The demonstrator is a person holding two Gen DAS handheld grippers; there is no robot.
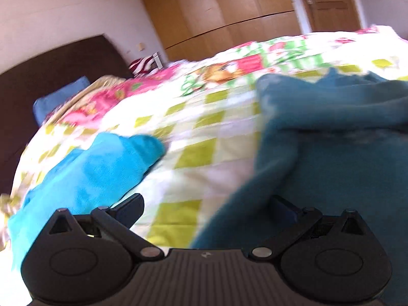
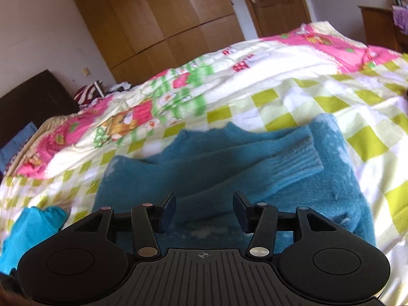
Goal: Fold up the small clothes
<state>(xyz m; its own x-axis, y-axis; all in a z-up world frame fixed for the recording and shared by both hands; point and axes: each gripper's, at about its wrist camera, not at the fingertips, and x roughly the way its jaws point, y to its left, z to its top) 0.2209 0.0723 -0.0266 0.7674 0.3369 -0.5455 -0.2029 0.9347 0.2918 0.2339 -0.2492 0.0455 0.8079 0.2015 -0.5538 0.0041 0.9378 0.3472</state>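
Your right gripper (image 2: 204,210) sits low over the teal sweater (image 2: 293,178), its two fingers parted with a clear gap and nothing pinched between them; the fuzzy knit lies just under and ahead of the tips. Your left gripper (image 1: 206,209) is spread wide: one finger (image 1: 130,207) shows plainly, while the other is partly covered by the sweater's edge, so you cannot tell whether cloth is caught there. The sweater lies on the checked quilt (image 2: 331,102), one ribbed-cuffed sleeve (image 2: 288,160) folded across its body. Off to its left, apart from it, a bright turquoise garment (image 1: 97,173) rests crumpled on the same quilt. Farther on, the quilt turns to pink floral print, with a blue pillow (image 1: 60,98) against a dark headboard (image 1: 51,63). Beyond stand wooden wardrobe doors (image 2: 158,23) and a door (image 2: 275,0).
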